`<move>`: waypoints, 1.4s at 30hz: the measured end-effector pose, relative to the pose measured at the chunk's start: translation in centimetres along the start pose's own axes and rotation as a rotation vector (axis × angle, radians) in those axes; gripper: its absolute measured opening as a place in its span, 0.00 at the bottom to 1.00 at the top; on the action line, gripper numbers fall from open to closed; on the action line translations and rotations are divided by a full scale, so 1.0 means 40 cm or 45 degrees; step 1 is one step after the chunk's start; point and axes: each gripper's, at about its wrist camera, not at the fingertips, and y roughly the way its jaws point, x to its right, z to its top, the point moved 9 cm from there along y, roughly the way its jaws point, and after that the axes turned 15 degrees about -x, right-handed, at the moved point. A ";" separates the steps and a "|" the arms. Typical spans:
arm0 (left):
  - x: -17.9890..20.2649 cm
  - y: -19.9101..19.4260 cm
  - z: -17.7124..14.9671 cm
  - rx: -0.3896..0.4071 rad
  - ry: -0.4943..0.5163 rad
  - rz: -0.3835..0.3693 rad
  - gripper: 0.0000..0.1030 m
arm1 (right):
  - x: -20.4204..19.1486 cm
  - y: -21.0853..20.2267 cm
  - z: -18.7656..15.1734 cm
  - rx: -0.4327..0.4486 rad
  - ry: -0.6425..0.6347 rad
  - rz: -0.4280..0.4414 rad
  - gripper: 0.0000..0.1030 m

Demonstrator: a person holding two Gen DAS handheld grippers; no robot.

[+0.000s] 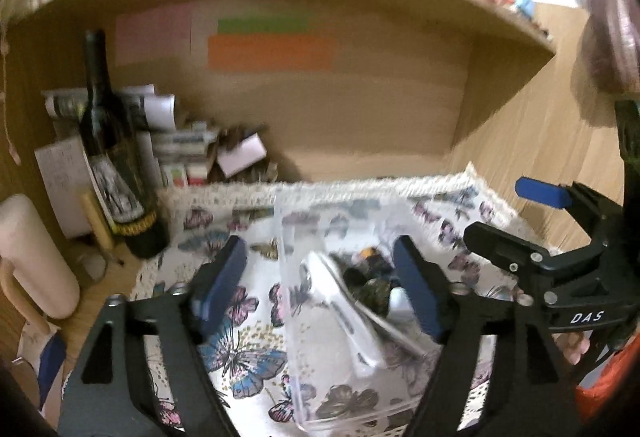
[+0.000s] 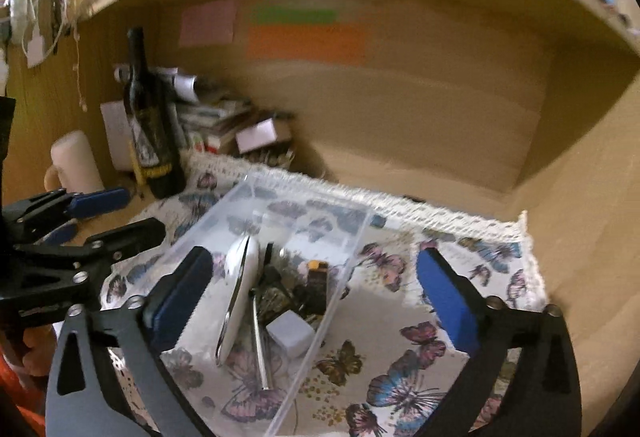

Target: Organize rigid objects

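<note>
A wooden desk alcove [image 2: 420,109] with pink, green and orange sticky notes [image 2: 306,39] on its back wall holds a butterfly-print cloth with a lace edge [image 2: 404,389]; on the cloth sits a clear plastic bin [image 2: 240,197]; inside it lie a white computer mouse [image 2: 238,291], a metal rod [image 2: 260,345], a small white cube [image 2: 290,333] and a dark jumble including a black piece with an orange tip [image 2: 316,277], too blurred to name; a dark wine bottle [image 2: 150,125] stands at the cloth's left corner, beside stacked papers [image 2: 216,117] and a pale candle [image 2: 76,161]; the left gripper [image 1: 320,285] is spread wide over the bin, pads clear of it; the right gripper [image 2: 316,295] is likewise wide apart, nothing pinched.
</note>
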 end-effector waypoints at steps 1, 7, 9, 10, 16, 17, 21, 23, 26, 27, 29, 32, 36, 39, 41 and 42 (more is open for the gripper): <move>0.005 -0.013 0.004 0.024 0.003 0.002 0.89 | 0.005 -0.011 -0.001 0.018 0.007 -0.009 1.00; 0.030 -0.086 0.020 0.150 -0.004 -0.007 0.99 | 0.027 -0.093 -0.009 0.135 0.063 -0.028 1.00; 0.037 -0.108 0.021 0.188 -0.012 -0.006 0.99 | 0.030 -0.112 -0.014 0.164 0.074 -0.028 1.00; 0.039 -0.116 0.021 0.202 -0.013 -0.007 1.00 | 0.030 -0.124 -0.019 0.182 0.073 -0.025 1.00; 0.055 -0.148 0.014 0.246 -0.006 0.004 1.00 | 0.029 -0.158 -0.030 0.237 0.075 -0.029 1.00; 0.057 -0.151 0.013 0.248 -0.004 0.005 1.00 | 0.029 -0.160 -0.031 0.238 0.076 -0.027 1.00; 0.067 -0.157 0.008 0.254 0.014 0.015 1.00 | 0.032 -0.167 -0.037 0.243 0.086 -0.022 1.00; 0.072 -0.160 0.007 0.259 0.023 0.024 1.00 | 0.033 -0.173 -0.039 0.250 0.089 -0.025 1.00; 0.077 -0.161 0.006 0.263 0.031 0.033 1.00 | 0.035 -0.180 -0.043 0.262 0.089 -0.022 1.00; 0.078 -0.161 0.006 0.264 0.033 0.035 1.00 | 0.035 -0.180 -0.044 0.261 0.091 -0.019 1.00; 0.081 -0.161 0.007 0.266 0.033 0.039 1.00 | 0.035 -0.179 -0.045 0.258 0.092 -0.007 1.00; 0.083 -0.161 0.007 0.267 0.036 0.042 1.00 | 0.034 -0.179 -0.049 0.255 0.094 0.007 1.00; 0.084 -0.161 0.008 0.267 0.036 0.040 1.00 | 0.032 -0.182 -0.052 0.259 0.090 0.003 1.00; 0.085 -0.161 0.008 0.268 0.037 0.039 1.00 | 0.033 -0.182 -0.052 0.259 0.091 0.009 1.00; 0.085 -0.161 0.008 0.269 0.037 0.039 1.00 | 0.033 -0.183 -0.054 0.259 0.093 0.011 1.00; 0.085 -0.161 0.008 0.268 0.038 0.038 1.00 | 0.033 -0.183 -0.054 0.259 0.093 0.011 1.00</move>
